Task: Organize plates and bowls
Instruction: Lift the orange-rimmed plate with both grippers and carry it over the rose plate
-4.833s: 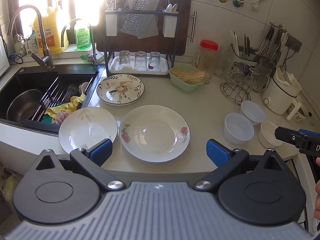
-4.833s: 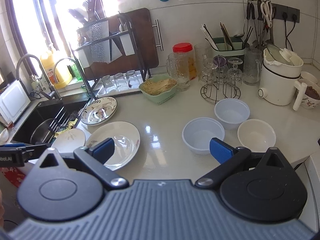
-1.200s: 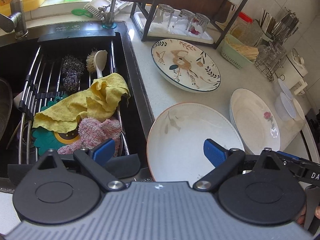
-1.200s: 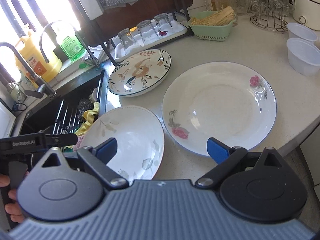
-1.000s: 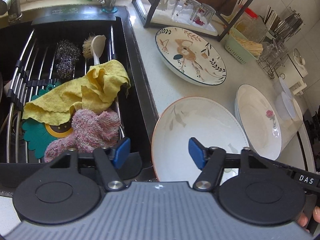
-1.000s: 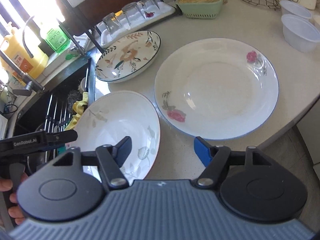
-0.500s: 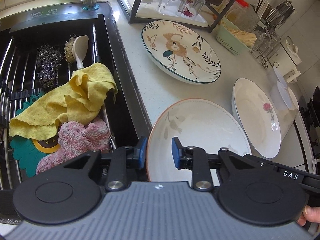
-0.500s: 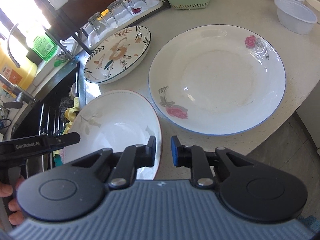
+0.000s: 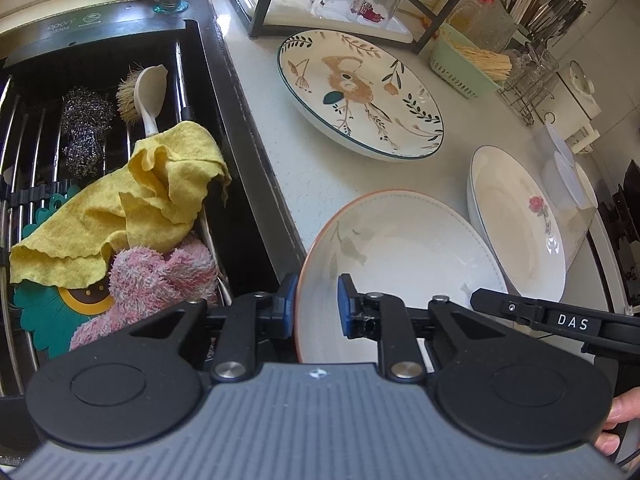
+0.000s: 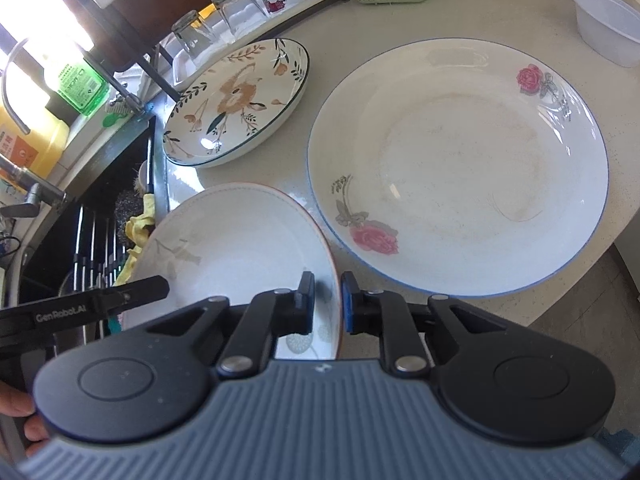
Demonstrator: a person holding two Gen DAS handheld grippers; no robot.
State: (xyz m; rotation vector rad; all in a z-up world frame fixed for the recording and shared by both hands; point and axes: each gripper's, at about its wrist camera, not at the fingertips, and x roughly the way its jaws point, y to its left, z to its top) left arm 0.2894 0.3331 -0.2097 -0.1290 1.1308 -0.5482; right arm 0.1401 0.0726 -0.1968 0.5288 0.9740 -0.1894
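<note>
**A:** Both grippers are going onto the same dish. It's the leaf plate (image 9: 400, 256), sitting at the near edge of the counter (image 9: 304, 168), just beside the sink (image 9: 224, 80).

**B:** And the left gripper (image 9: 316, 308) is taking the sink-side rim. Its jaws are closing with that rim between them: one pad is lying on the outer wall, the other inside the well.

**A:** The right gripper (image 10: 326, 304) is working the opposite rim. It's pinching it tight, one pad on each face.

**B:** How are you expecting it to handle?

**A:** I'm reading it as glazed ceramic. That means stiff, fairly heavy for a two-finger pinch, slick under rubber pads, and ready to chip on that stone top. The rim is the only place thin enough to bite, so I'm backing two opposite holds to stop it swinging.

**B:** Any tilt is going to make it want to slide out, I'm guessing. Are you counting the rest?

**A:** I'm counting three plates. There's this one, then the rose plate (image 10: 460, 160) just beside it along the near edge, not touching as far as I can tell. The flower plate (image 9: 360, 88) is lying further back, by the rack.

**B:** And bowls?

**A:** I'm making out two clear bowls (image 10: 608, 28) for certain, well apart from the plates, toward the counter's far right corner. They're looking light and thin-walled. Anything more is getting cut off by the picture edge.

**B:** So nothing is getting stacked yet.
</note>
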